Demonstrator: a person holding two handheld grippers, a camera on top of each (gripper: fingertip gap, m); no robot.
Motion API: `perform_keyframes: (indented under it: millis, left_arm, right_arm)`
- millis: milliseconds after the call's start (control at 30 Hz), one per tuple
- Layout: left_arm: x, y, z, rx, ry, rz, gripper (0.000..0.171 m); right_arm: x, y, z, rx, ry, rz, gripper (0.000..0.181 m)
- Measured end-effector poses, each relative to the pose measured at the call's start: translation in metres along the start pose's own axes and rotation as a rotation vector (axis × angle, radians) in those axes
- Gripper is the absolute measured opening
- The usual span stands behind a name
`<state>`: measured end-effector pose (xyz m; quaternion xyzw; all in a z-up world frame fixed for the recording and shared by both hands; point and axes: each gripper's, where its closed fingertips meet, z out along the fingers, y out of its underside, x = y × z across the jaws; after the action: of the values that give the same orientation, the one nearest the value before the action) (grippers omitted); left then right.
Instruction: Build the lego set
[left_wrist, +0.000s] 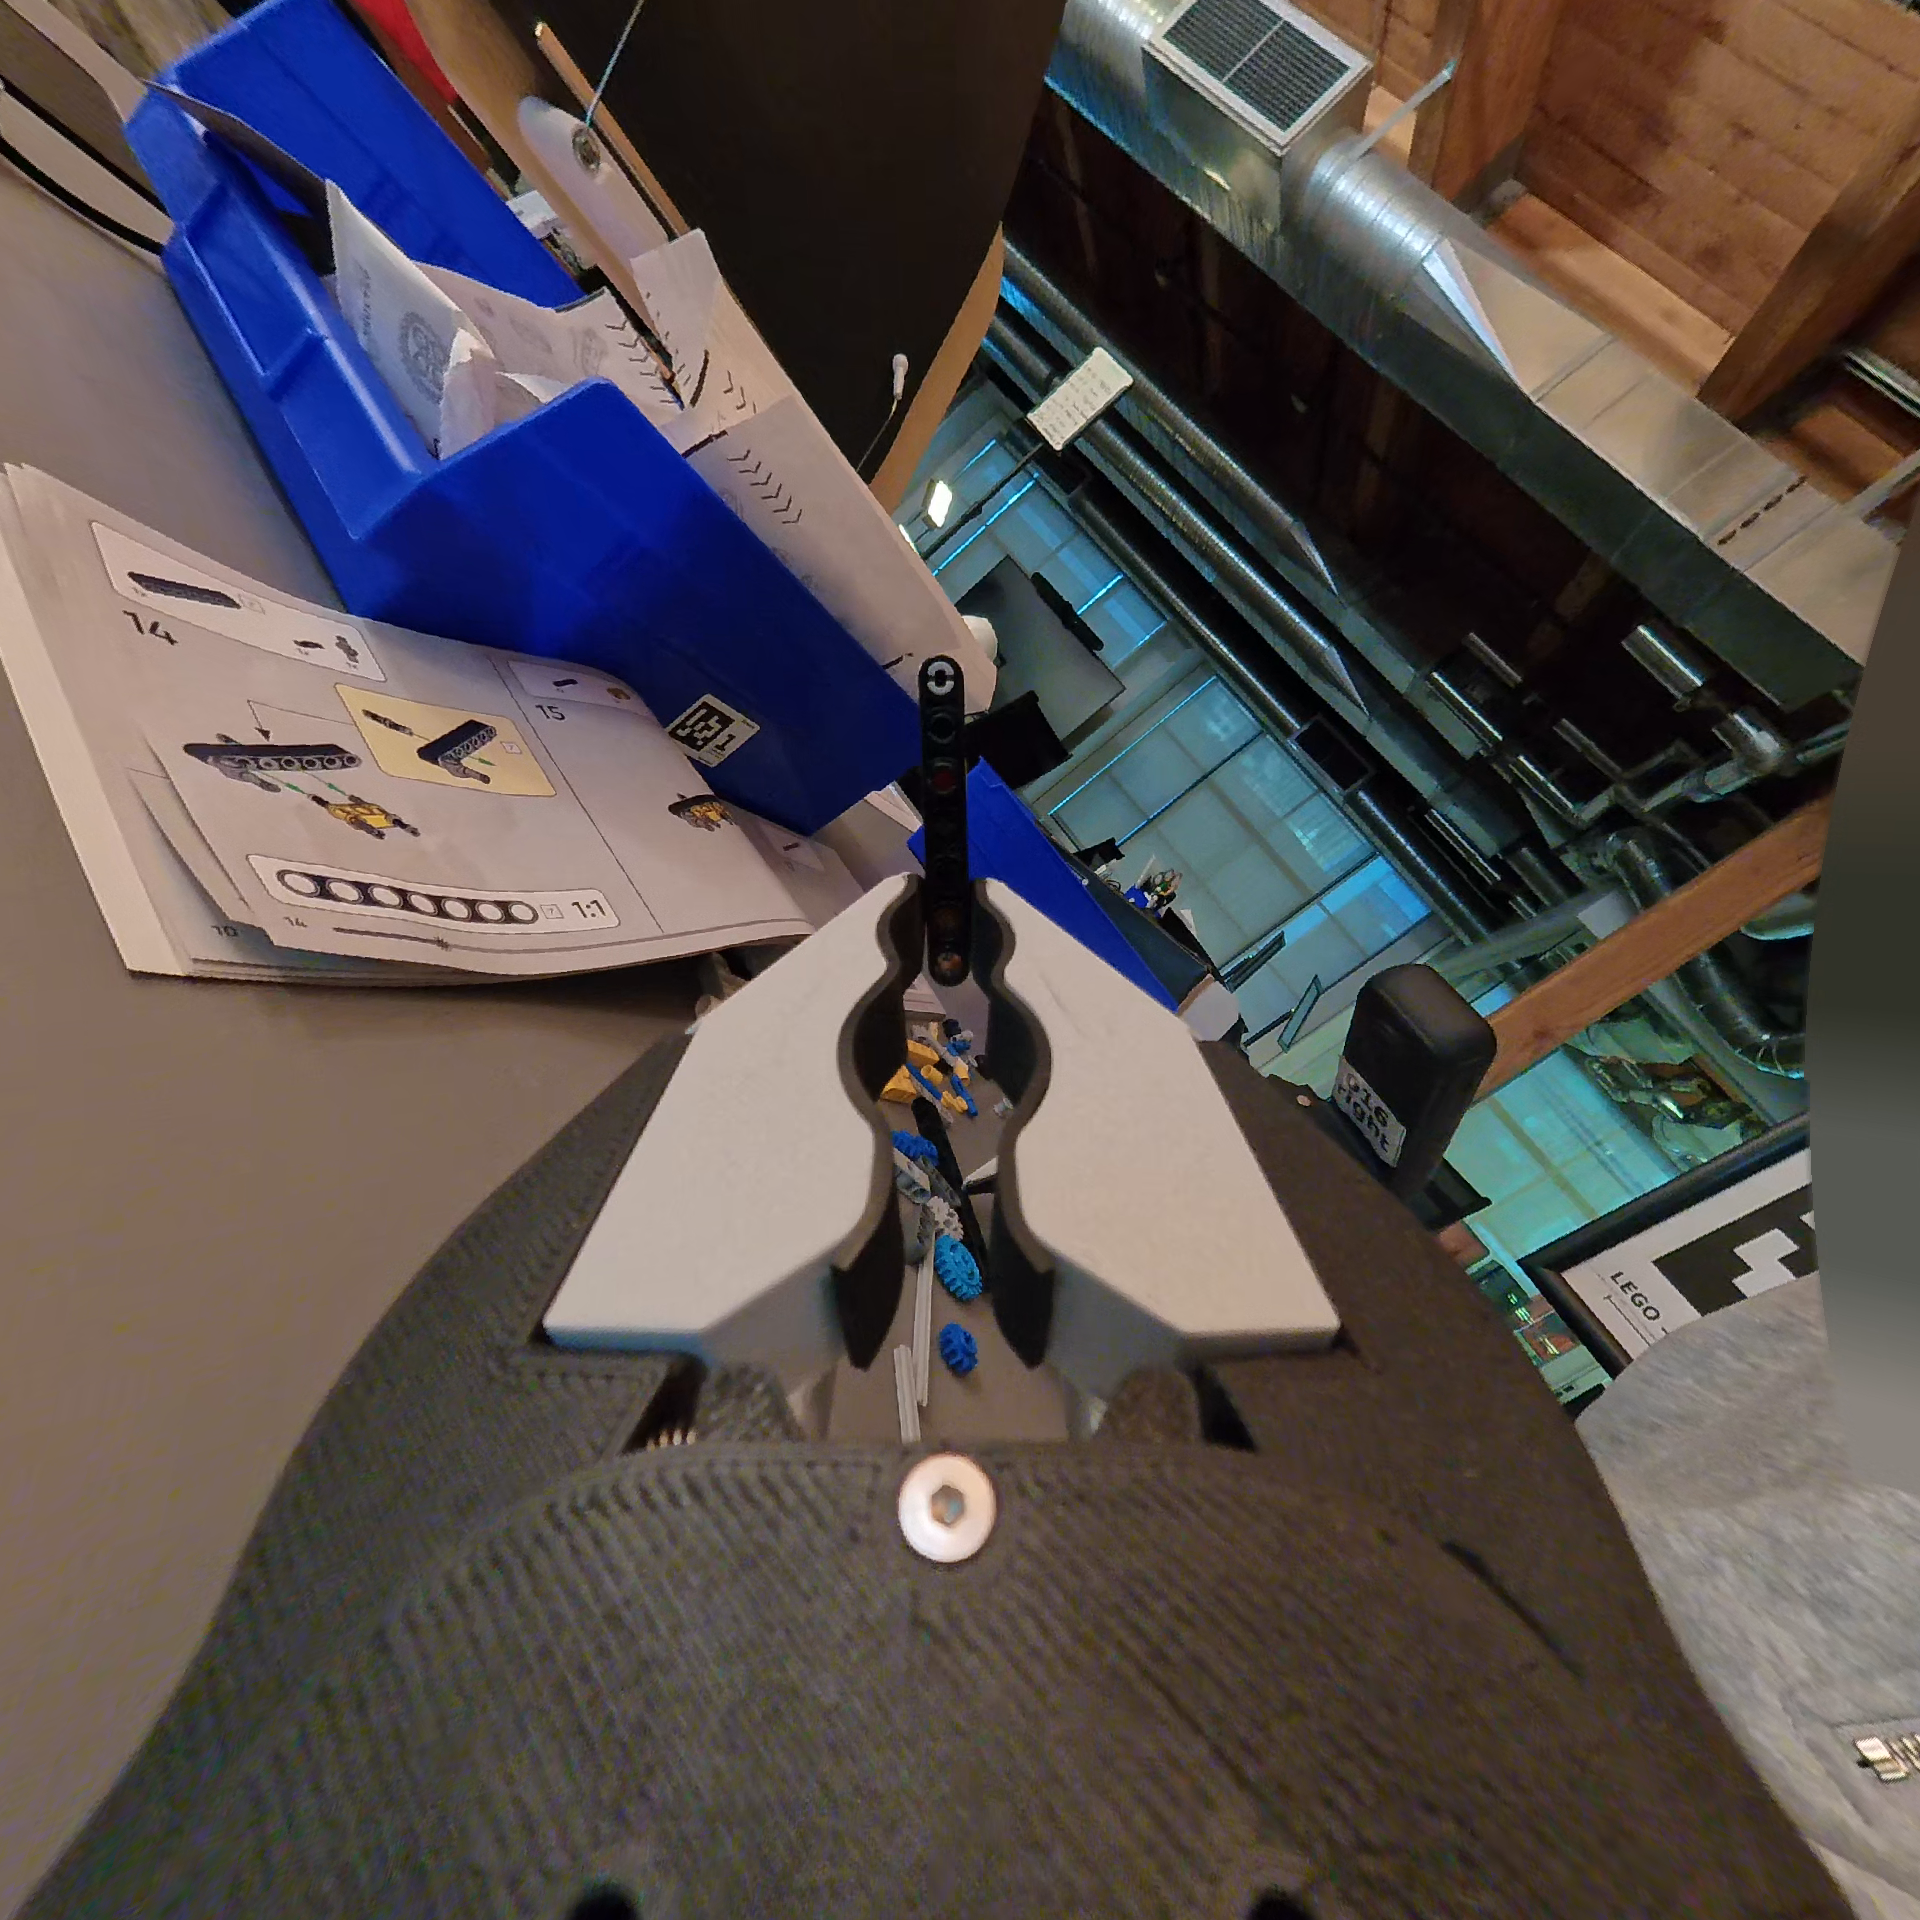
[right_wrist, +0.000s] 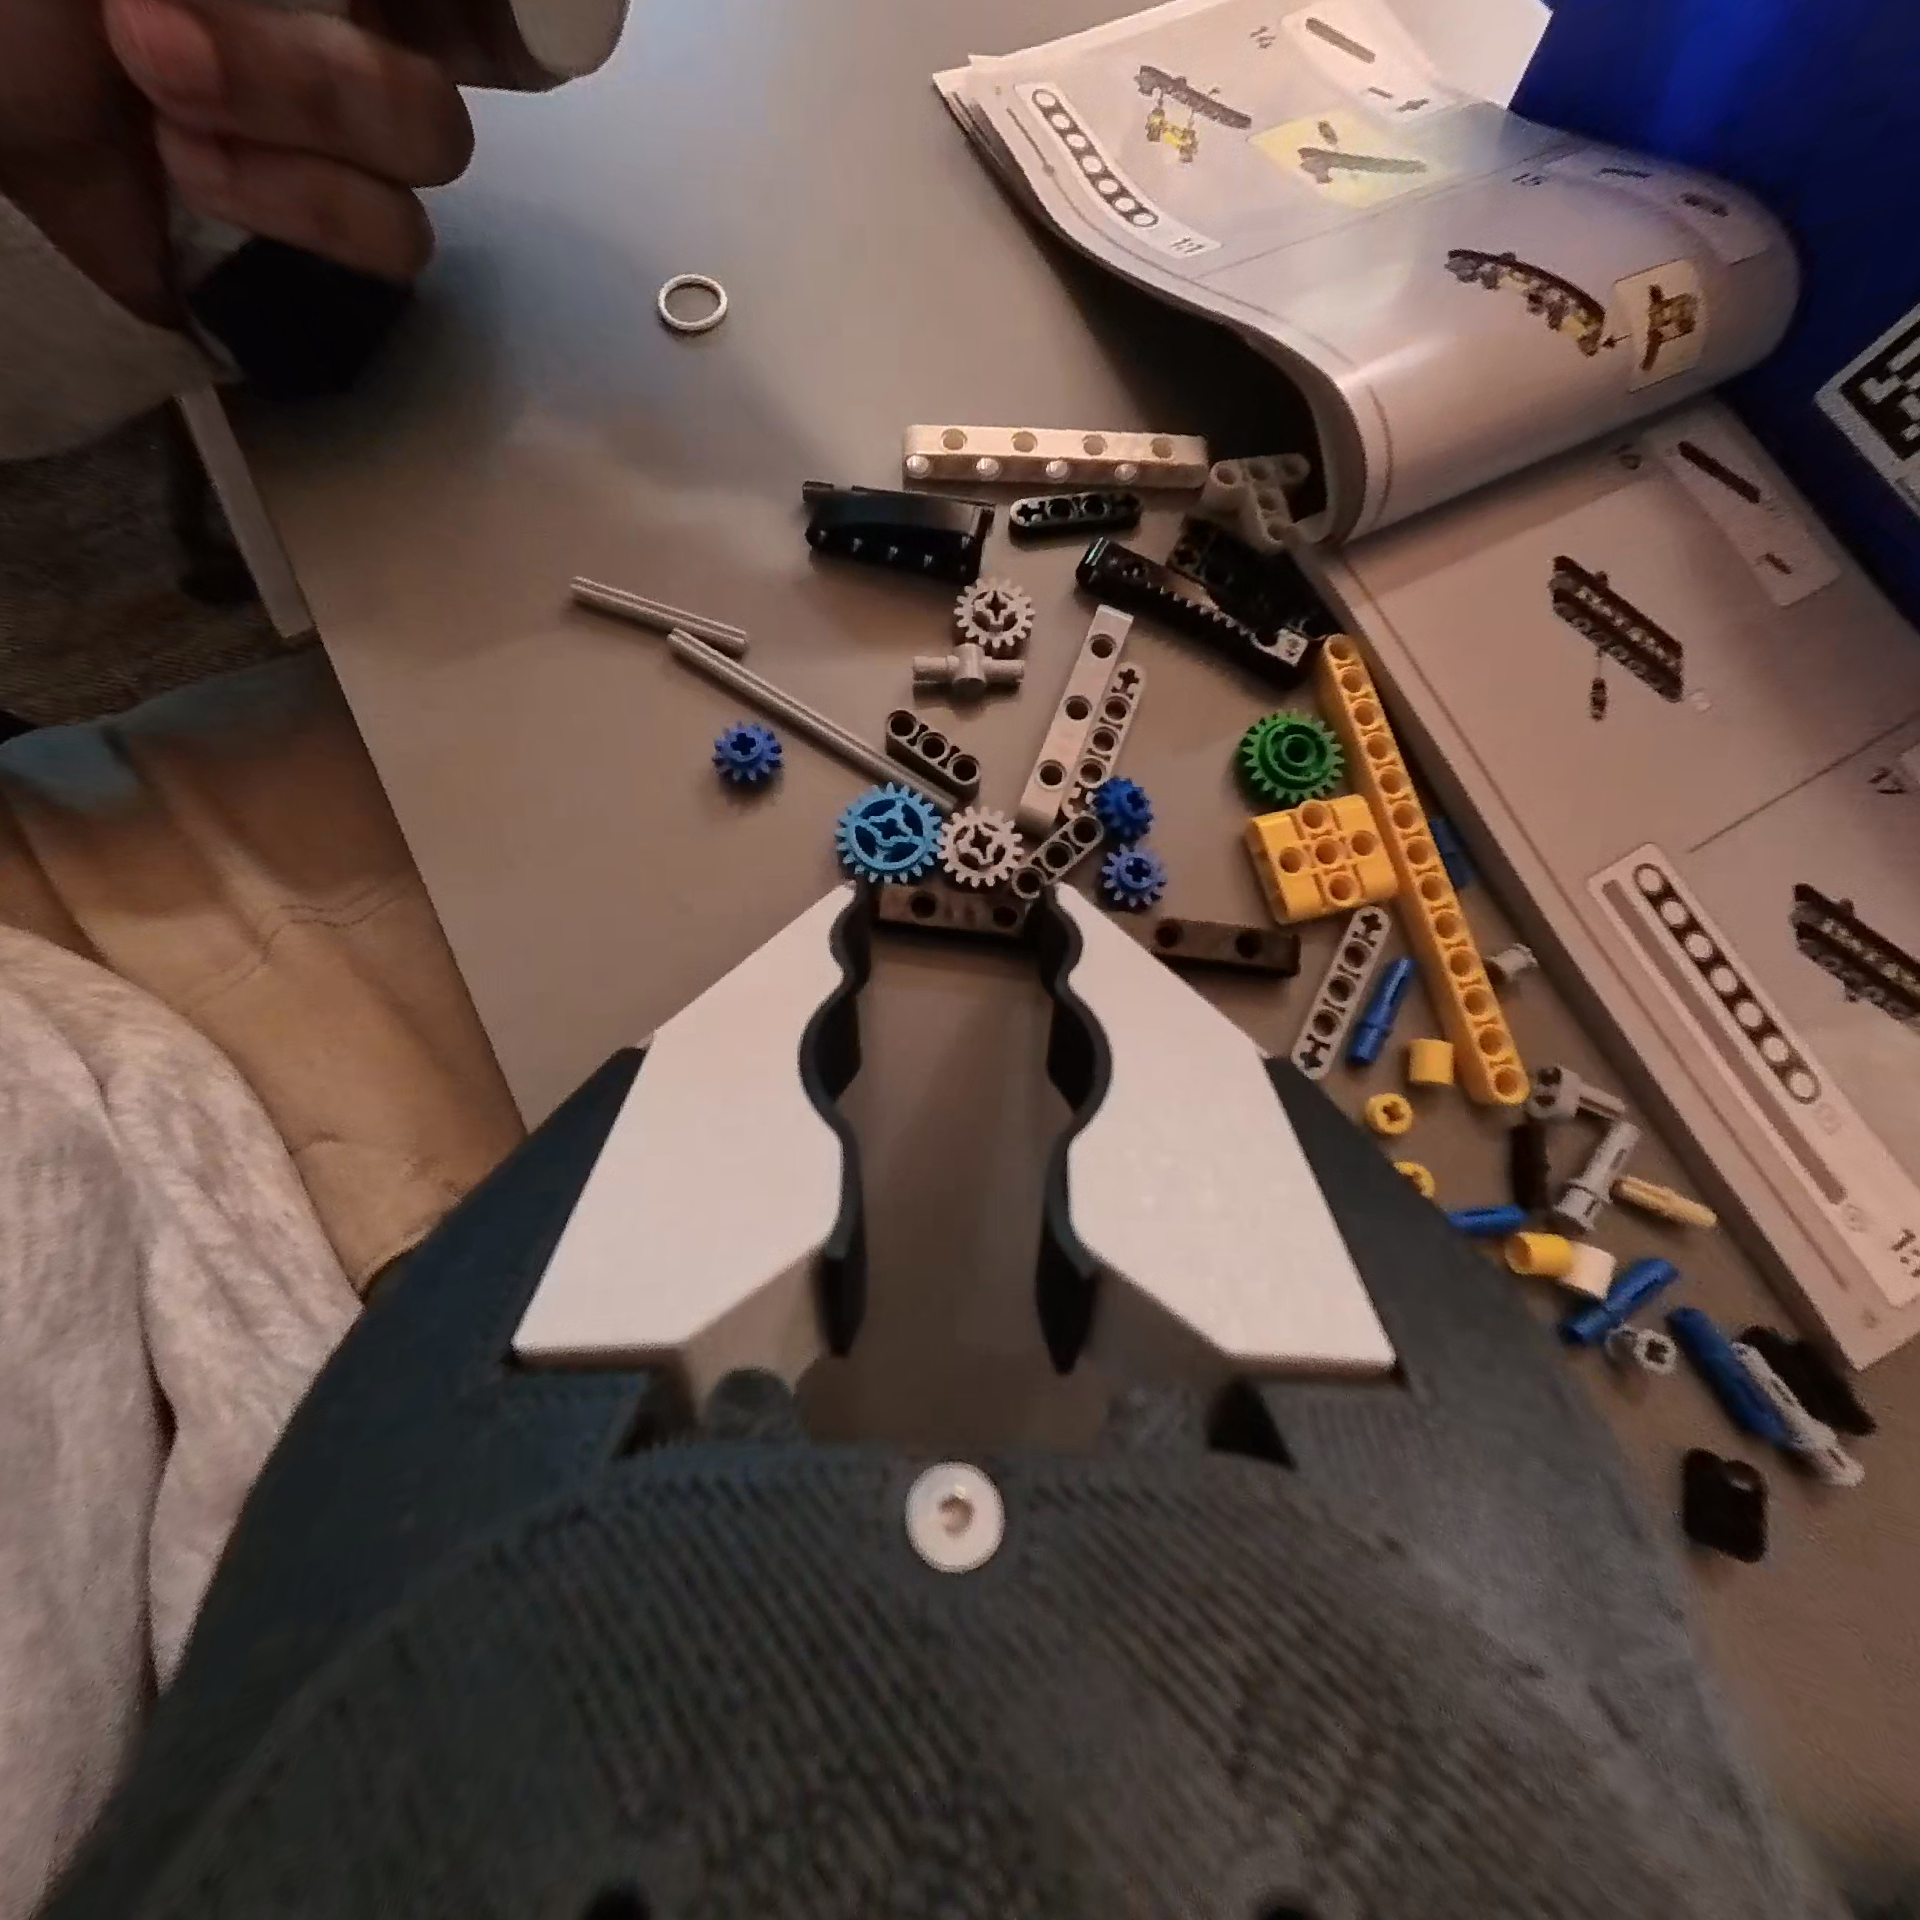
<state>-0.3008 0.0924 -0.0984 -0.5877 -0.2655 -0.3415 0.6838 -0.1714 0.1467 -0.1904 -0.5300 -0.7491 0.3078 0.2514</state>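
One black beam (left_wrist: 943, 821) stands pinched by its lower end between the tips of the left hand-held gripper (left_wrist: 943, 940), its holes running up and away from the jaws, raised well above the tabletop (left_wrist: 260, 1143). To do this step well, I judge the beam should be kept squarely clamped and steady so a pin or mating part can be pressed into a hole without the beam swivelling; the open instruction booklet (left_wrist: 416, 790), lying to the left near a blue bin (left_wrist: 582, 540), shows a similar long beam to check against. Through the jaw gap, loose blue gears and yellow bits lie far below. In the right wrist view, the right hand-held gripper (right_wrist: 951, 899) is spread wide with nothing in it, its tips poised just above a dark short beam (right_wrist: 951, 909) at the near edge of the pile. Blue gears (right_wrist: 888, 836), a grey gear (right_wrist: 982, 847), a long yellow beam (right_wrist: 1423, 883), a green gear (right_wrist: 1288, 753) and grey axles (right_wrist: 769, 696) are scattered close together, so a clean pick calls for closing on one piece only. A white ring (right_wrist: 691, 303) lies apart, far left.
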Motion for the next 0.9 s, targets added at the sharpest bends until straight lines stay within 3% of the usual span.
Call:
perform_keyframes:
  millis: [367,567,700,900]
  left_arm:
    - [0.001,0.0,0.0,-0.001,0.002,0.0,0.006]
    - [0.009,0.007,0.003,-0.034,0.033,0.002,0.007]
    - [0.029,0.041,0.019,-0.215,0.064,0.132,0.006]
    - [0.077,0.13,0.057,-0.599,0.15,0.316,0.007]
  right_arm:
    - [0.006,-0.006,-0.009,0.04,0.025,-0.008,0.027]
    - [0.058,-0.001,-0.056,0.114,0.167,0.074,0.026]
    - [0.1,0.014,-0.102,0.216,0.293,0.174,0.024]
    - [0.119,0.05,-0.132,0.267,0.371,0.244,0.023]
